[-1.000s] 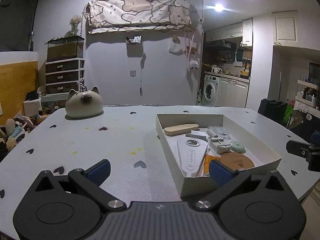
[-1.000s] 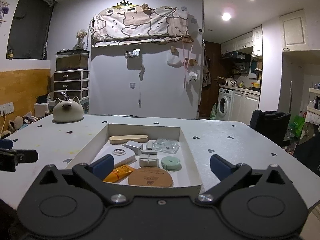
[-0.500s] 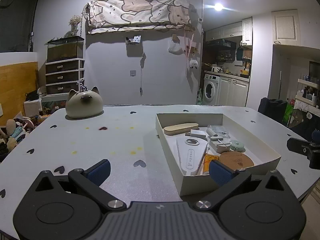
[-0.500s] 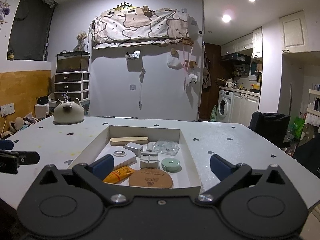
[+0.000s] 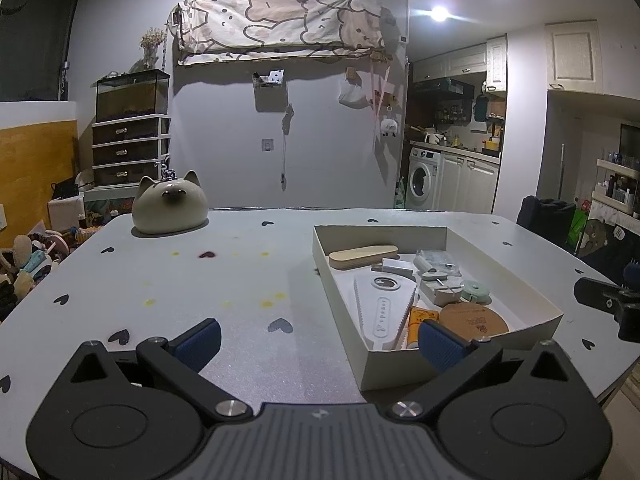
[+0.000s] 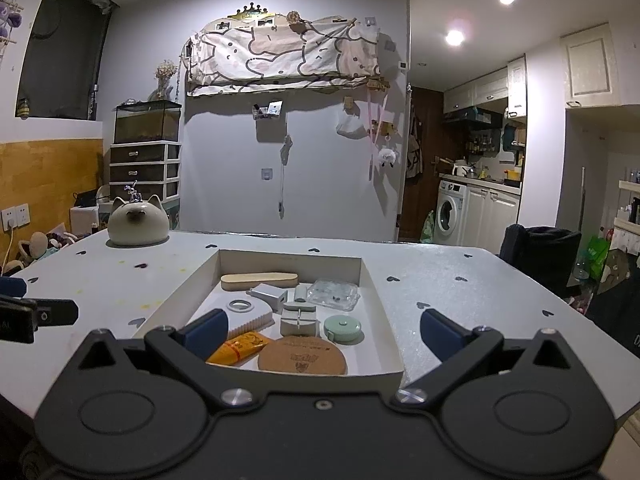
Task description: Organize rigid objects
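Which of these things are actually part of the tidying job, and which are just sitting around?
Part of the job:
white box
cork coaster
green tape measure
orange tube
wooden brush
clear plastic case

Just lying about:
cat-shaped ornament
drawer unit
washing machine

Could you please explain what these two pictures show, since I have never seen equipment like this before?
These are two hand-held grippers, each carrying a wide-angle camera that looks along its own fingers. One picture comes from the left gripper, the other from the right gripper. Both are open and hold nothing. On the grey table with heart marks sits a shallow white cardboard box holding a round cork coaster, an orange tube, a mint-green round tape measure and a long pale wooden piece. A cream cat-shaped ornament stands apart, at the table's far side.
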